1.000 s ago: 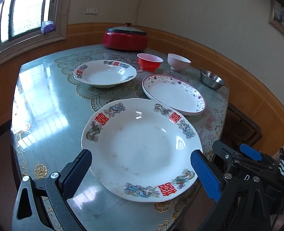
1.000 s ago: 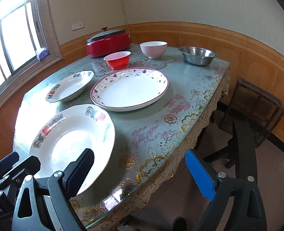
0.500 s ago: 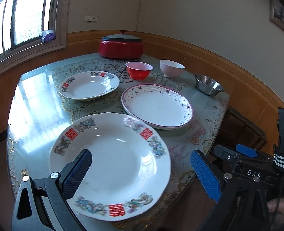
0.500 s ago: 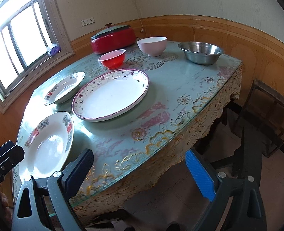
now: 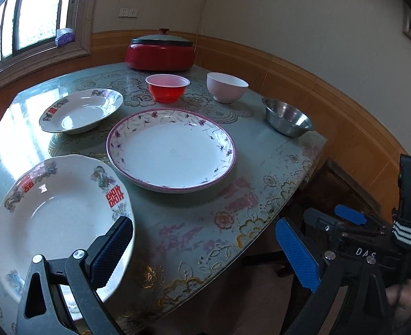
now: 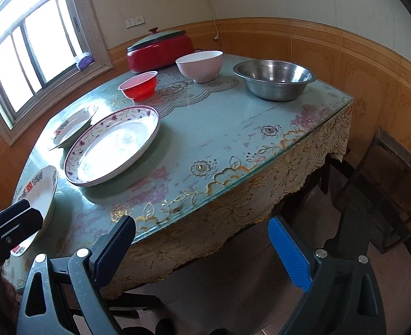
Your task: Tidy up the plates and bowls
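Both grippers have been drawn back from the tabletop (image 5: 261,153). The left gripper (image 5: 205,247) and right gripper (image 6: 202,249) are held with fingers spread, empty; three plates and three bowls are seen resting apart.

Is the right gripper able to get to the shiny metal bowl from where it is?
Probably yes. The right gripper is open and hangs off the table's near edge. Between it and the metal bowl lies only bare tabletop; the purple-rimmed plate sits off to one side.
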